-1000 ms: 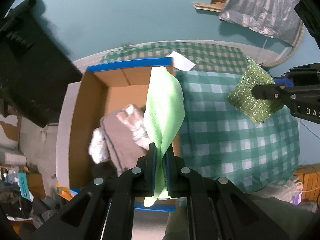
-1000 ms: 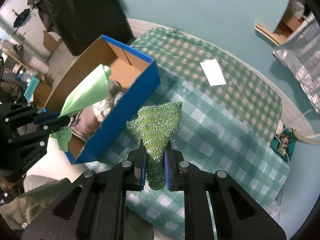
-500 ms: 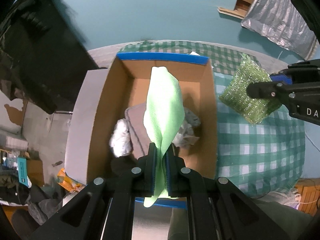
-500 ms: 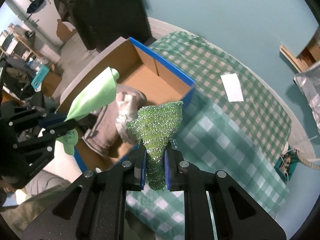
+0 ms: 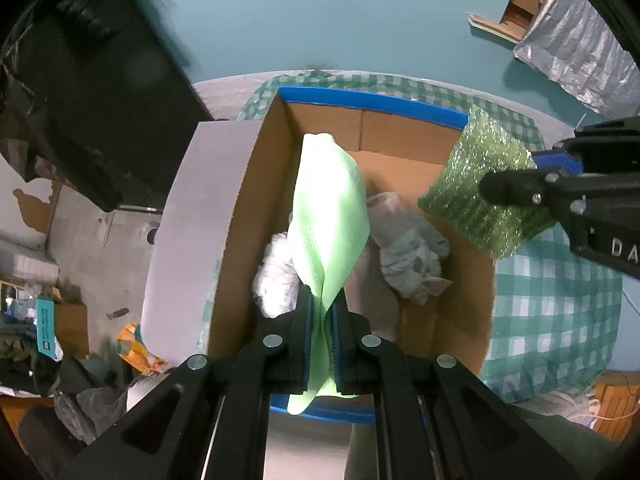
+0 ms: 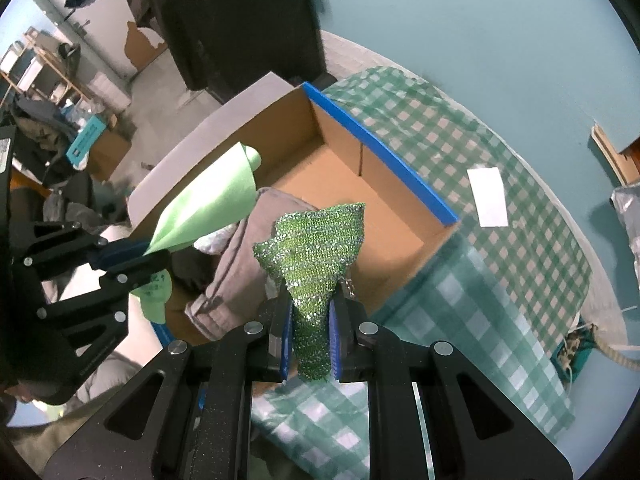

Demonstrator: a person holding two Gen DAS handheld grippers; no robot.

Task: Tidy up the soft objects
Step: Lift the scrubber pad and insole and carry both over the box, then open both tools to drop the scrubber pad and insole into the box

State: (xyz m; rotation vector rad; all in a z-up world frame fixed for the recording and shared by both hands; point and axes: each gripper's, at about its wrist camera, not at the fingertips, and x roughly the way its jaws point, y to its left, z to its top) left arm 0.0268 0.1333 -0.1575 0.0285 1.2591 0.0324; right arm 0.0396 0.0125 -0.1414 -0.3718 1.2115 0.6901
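My left gripper [image 5: 321, 312] is shut on a light green cloth [image 5: 330, 216] that hangs over the open cardboard box [image 5: 256, 184] with a blue rim. My right gripper [image 6: 310, 312] is shut on a sparkly green knitted scrubber [image 6: 316, 248], held above the box's right edge. In the left wrist view the scrubber [image 5: 480, 192] and right gripper [image 5: 516, 180] come in from the right. In the right wrist view the cloth [image 6: 208, 212] and left gripper [image 6: 136, 258] come in from the left. Inside the box lie a grey-brown towel [image 6: 236, 264], a white bundle [image 5: 276, 272] and a crumpled grey rag [image 5: 408, 240].
The box [image 6: 380, 184] sits at the left end of a table under a green checked cloth [image 6: 520, 264]. A white paper slip [image 6: 490, 196] lies on the cloth beyond the box. A large black object [image 5: 88, 92] stands left of the table. Clutter covers the floor at left.
Both grippers have moved left with their loads. The light green cloth went from the box's right wall to over its inside. The scrubber went from over the tablecloth to over the box's right edge.
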